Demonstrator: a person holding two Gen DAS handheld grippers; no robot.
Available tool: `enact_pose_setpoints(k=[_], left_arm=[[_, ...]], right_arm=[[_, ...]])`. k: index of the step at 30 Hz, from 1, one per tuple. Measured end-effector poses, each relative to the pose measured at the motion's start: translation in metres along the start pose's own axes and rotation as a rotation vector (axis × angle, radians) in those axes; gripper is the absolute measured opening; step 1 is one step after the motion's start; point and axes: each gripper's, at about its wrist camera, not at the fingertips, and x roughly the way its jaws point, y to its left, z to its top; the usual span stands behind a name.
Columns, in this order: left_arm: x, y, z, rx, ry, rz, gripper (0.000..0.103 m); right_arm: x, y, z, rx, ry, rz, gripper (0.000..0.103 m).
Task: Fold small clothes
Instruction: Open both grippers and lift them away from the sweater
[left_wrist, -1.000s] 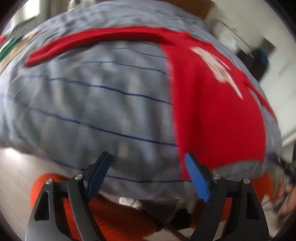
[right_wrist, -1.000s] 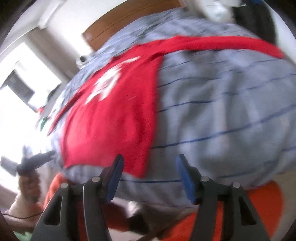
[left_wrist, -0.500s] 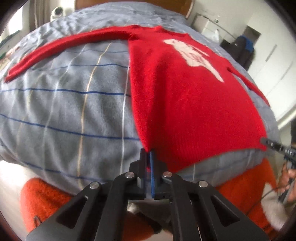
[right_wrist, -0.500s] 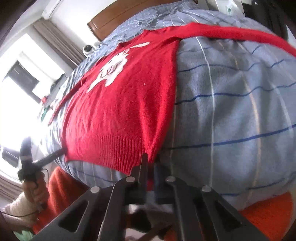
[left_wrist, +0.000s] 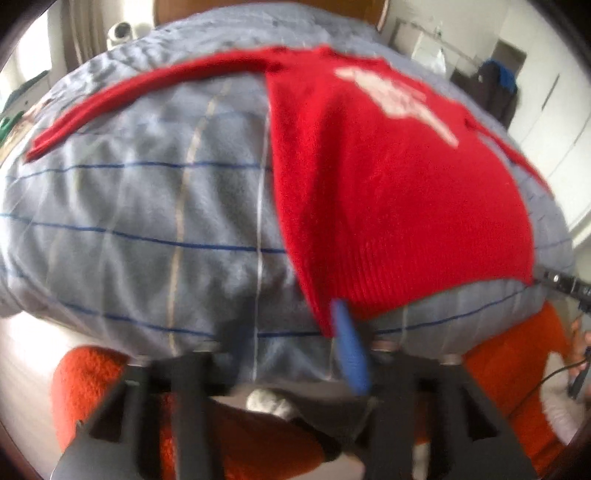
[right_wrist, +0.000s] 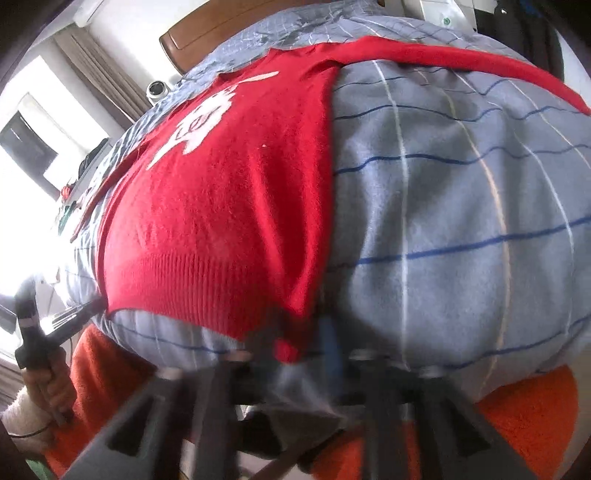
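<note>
Two grippers sit at the near hem of a red sweater (left_wrist: 388, 192), which lies spread face-up on a grey checked quilt (left_wrist: 147, 206) with one sleeve (left_wrist: 147, 88) stretched out toward ten o'clock in the left wrist view. The left gripper (left_wrist: 288, 328) is blurred, but its jaws stand clearly apart, and the hem corner at six o'clock lies against its blue pad without being pinched. The right gripper (right_wrist: 299, 341) shows its jaws parted narrowly, with the other hem corner lying between them; the blur hides any contact. One tool at each corner probably lets the hem be raised evenly and carried toward twelve o'clock for a fold.
</note>
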Motion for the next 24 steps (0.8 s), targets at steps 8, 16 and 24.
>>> enact_pose_setpoints(k=[8,16,24], left_arm=[[-0.03,0.032,0.06,-0.065,-0.201,0.085,0.085],[0.032,0.078,0.113,-0.165,-0.199,0.177,0.098],[0.052,0.073,0.086,-0.148,-0.261,0.267,0.103]], right_arm=[[-0.05,-0.025,-0.004,0.108,-0.23,-0.124,0.059],[-0.041,-0.042,-0.002,0.178,-0.258,-0.148,0.059],[-0.038,-0.058,-0.009,0.26,-0.251,-0.109,0.059]])
